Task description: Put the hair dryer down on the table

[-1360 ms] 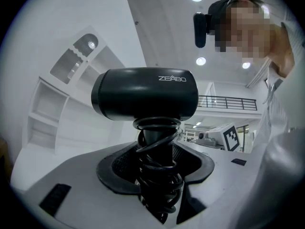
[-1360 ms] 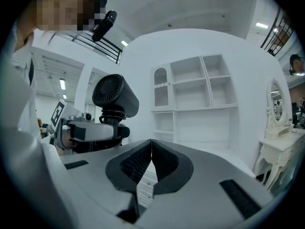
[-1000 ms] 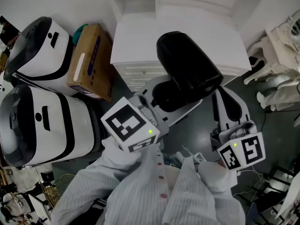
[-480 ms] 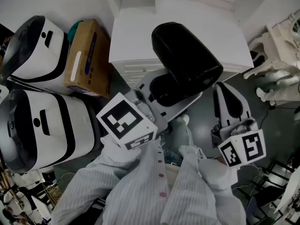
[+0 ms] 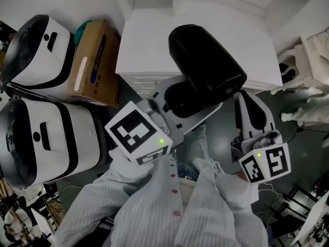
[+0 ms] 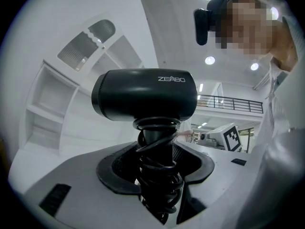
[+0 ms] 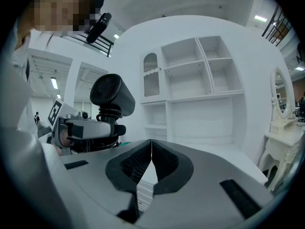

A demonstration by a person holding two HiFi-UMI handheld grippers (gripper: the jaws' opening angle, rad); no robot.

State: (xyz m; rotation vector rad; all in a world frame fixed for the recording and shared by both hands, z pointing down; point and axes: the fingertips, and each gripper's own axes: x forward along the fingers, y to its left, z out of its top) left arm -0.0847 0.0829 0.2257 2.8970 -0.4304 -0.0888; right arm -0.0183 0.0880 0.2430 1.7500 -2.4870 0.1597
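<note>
A black hair dryer (image 5: 205,68) stands upright over the front edge of the white table (image 5: 146,45). My left gripper (image 5: 186,101) is shut on its handle. In the left gripper view the dryer's barrel (image 6: 145,99) lies crosswise above the jaws. Its cord-wrapped handle (image 6: 156,168) is pinched between the dark pads of the left gripper (image 6: 157,159). My right gripper (image 5: 247,106) hangs to the right of the dryer, shut and holding nothing. In the right gripper view the right gripper (image 7: 151,149) has its pads meeting. The hair dryer (image 7: 112,97) shows there at the left.
Two white-and-black appliances (image 5: 41,48) (image 5: 43,138) and a cardboard box (image 5: 96,63) stand on the floor left of the table. A white shelf unit (image 7: 190,80) rises behind the table. White ornate furniture (image 5: 308,71) stands at the right.
The hair dryer and the left gripper have shifted slightly up and left, toward the white table. The right gripper has stayed about where it was.
</note>
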